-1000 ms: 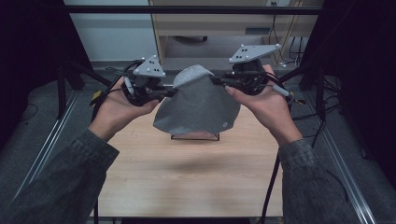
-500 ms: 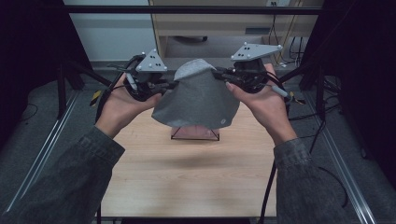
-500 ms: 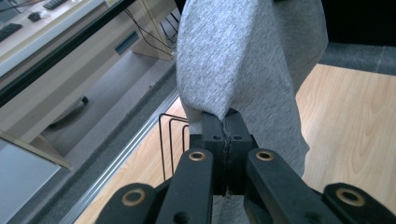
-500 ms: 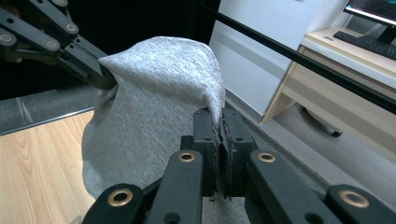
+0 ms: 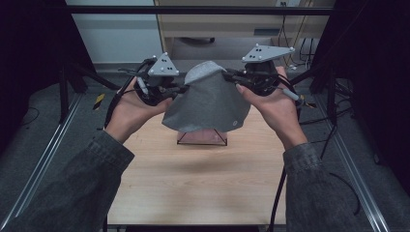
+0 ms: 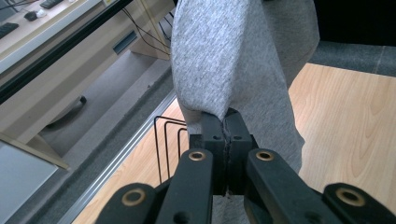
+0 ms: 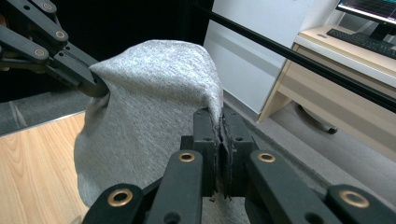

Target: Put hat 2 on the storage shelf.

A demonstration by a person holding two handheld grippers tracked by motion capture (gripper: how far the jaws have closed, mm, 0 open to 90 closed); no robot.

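Item: grey cloth [image 5: 208, 104], held in the air above the far half of the wooden table [image 5: 193, 183], over a black wire rack [image 5: 202, 139] with something pink in it.

Step in hand, as I judge it: cloth lifted and spread between two grips, ready for placing or folding. Next move calls for both hands travelling together, keeping the top edge taut.

Left gripper [image 5: 180, 89]: at 9 o'clock of the cloth, jaws clamped tight on its edge.

Right gripper [image 5: 227, 75]: at 2 o'clock, jaws likewise pinched on fabric.

Wooden table [image 5: 203, 179], wire rack [image 5: 202, 137] on it
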